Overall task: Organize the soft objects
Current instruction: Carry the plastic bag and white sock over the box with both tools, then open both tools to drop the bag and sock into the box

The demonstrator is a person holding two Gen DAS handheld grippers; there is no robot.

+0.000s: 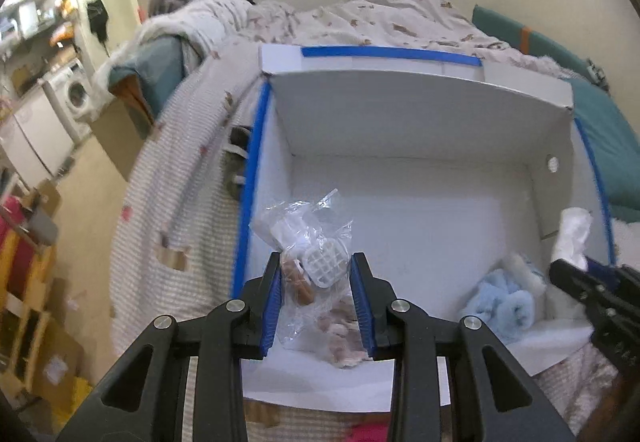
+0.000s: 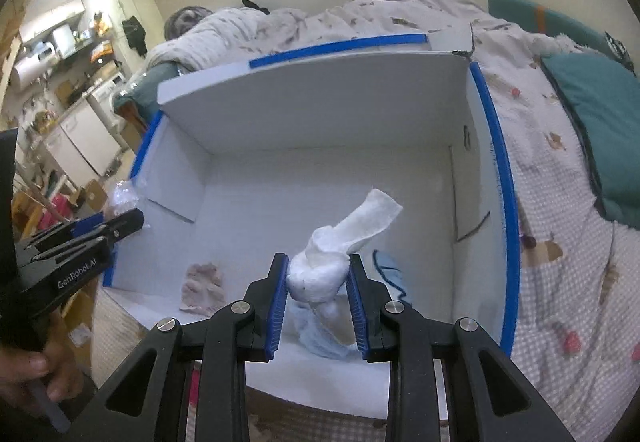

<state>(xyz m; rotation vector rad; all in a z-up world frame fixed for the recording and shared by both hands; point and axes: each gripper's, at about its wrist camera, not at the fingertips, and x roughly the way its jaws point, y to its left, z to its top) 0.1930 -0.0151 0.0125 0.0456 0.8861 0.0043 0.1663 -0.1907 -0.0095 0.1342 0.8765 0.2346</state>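
- Left hand-held gripper (image 1: pixel 316 276) clamps a clear bag (image 1: pixel 308 242) of bits, hung over the box (image 1: pixel 400 122) for dropping in.
- Right hand-held gripper (image 2: pixel 318 276) pinches a white cloth (image 2: pixel 320 270) above the box floor.
- Blue fluff (image 1: pixel 500 302) and a pink rag (image 2: pixel 202 288) lie inside.
- Beyond, the bed (image 2: pixel 560 242) carries the box.

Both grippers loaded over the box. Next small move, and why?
Probably lower a little further and open. The left gripper grips a clear plastic bag and the right gripper grips a white cloth bundle, both already above the floor of the white box. A light blue fluffy item and a pinkish item already lie inside.
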